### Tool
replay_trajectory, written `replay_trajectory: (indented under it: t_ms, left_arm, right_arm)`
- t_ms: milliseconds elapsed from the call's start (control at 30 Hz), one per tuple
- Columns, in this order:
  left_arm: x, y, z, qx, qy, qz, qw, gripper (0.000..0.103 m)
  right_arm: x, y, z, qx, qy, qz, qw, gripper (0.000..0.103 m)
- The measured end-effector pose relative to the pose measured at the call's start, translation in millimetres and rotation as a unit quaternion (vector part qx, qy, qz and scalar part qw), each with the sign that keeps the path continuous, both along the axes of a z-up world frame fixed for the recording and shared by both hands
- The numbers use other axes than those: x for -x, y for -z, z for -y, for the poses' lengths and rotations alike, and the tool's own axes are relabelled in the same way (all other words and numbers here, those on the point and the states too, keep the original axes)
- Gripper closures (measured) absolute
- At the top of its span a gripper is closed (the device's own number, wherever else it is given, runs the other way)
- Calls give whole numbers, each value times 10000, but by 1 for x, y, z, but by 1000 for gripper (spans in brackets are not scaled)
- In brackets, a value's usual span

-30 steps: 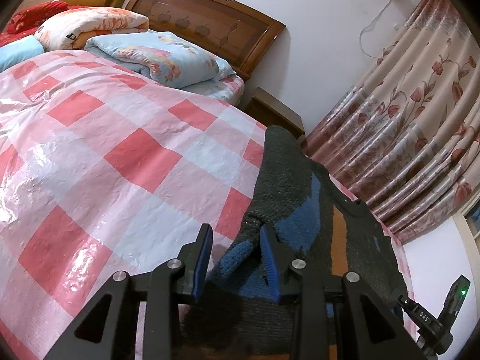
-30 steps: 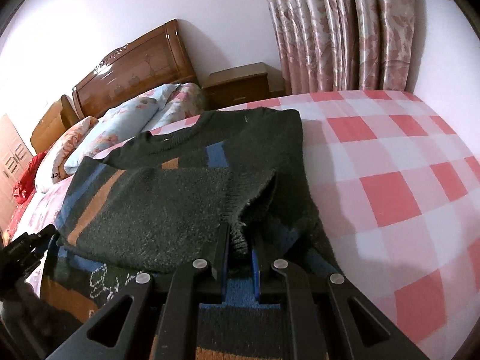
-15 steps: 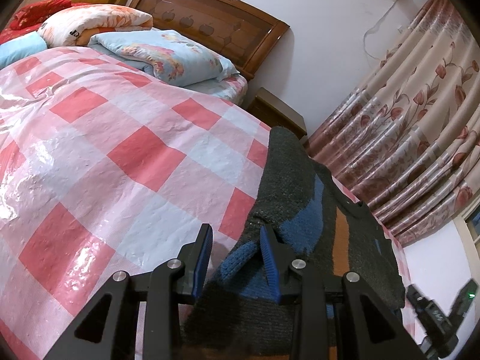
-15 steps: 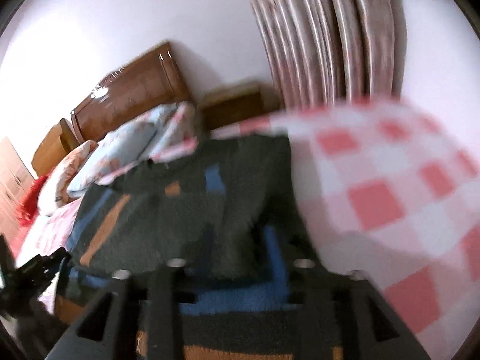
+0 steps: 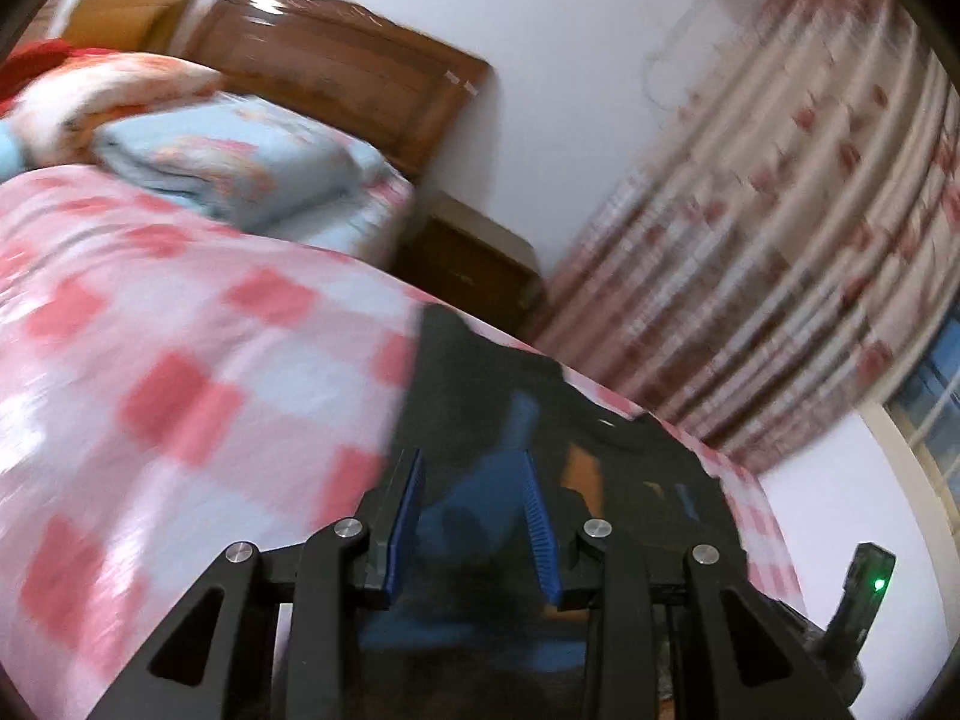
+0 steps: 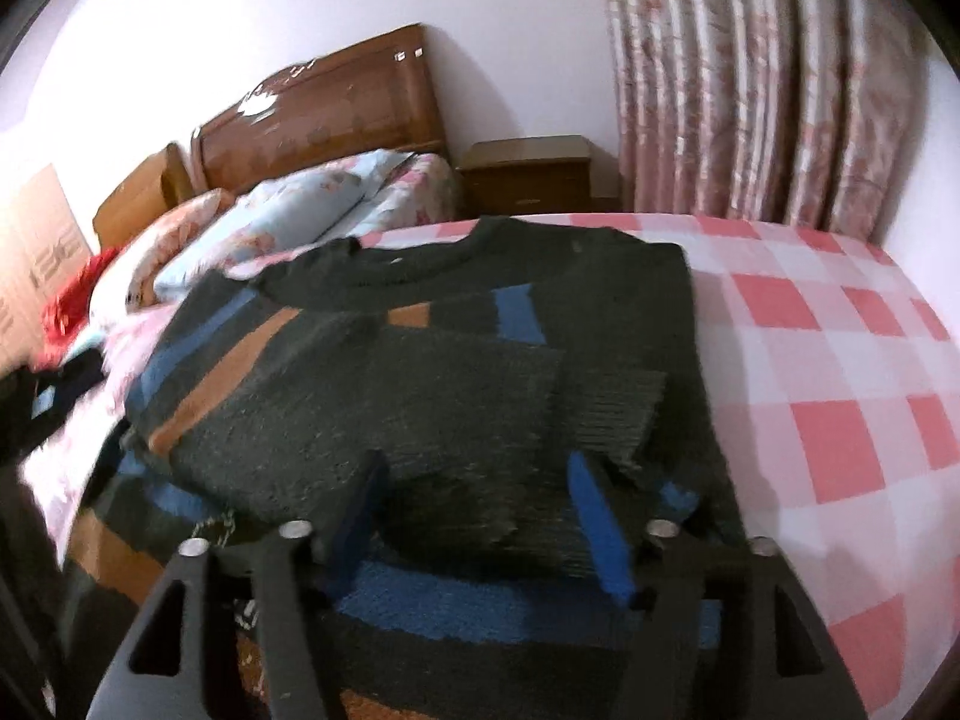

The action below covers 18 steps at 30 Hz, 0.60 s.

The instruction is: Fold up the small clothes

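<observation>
A dark knitted sweater (image 6: pixel 420 408) with blue and orange stripes lies on the pink checked bed cover, both sleeves folded across its front. In the left wrist view the sweater (image 5: pixel 630 480) is blurred. My left gripper (image 5: pixel 471 516) is open over the sweater's left edge and holds nothing. My right gripper (image 6: pixel 480 510) is open wide above the folded right sleeve cuff (image 6: pixel 612 414) and holds nothing. The other gripper's body with a green light (image 5: pixel 864 594) shows at the lower right of the left wrist view.
The pink checked cover (image 6: pixel 840 396) spreads right and left (image 5: pixel 150 390) of the sweater. Pillows and folded quilts (image 5: pixel 240 162) lie by the wooden headboard (image 6: pixel 336 102). A nightstand (image 6: pixel 528 174) and floral curtains (image 6: pixel 750 78) stand behind. Dark and red clothes (image 6: pixel 60 324) lie at the far left.
My right gripper has opened, let go of the sleeve cuff and drawn back and up. My left gripper has opened a little wider and moved, with the view blurring.
</observation>
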State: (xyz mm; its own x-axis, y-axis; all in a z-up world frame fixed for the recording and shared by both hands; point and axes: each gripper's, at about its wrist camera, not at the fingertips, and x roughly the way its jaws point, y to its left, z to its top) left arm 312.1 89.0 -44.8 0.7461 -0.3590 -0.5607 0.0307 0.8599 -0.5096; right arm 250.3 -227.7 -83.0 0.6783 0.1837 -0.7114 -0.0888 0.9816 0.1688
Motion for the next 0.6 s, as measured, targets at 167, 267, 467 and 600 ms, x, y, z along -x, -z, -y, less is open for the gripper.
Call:
replay_trajectory:
  t_ms: [167,267,467,600]
  left_arm:
    - [-67,13,28,48,315,-463,9984,70]
    - [-87,38,17,345,79,-687,9970,80]
    - [-88,23,-1,852,179,-475,9951,77]
    - [-119,38,-13,859,70,-892,9923,77]
  right_arm:
    - [1,1,-6,187,-87,-15,9998,0]
    - [3,0,1,20,-94,13,10000,0]
    - [3,0,2,-77,-142,22,9999,0]
    - [5,-1,2,-108,-152,27,9998,0]
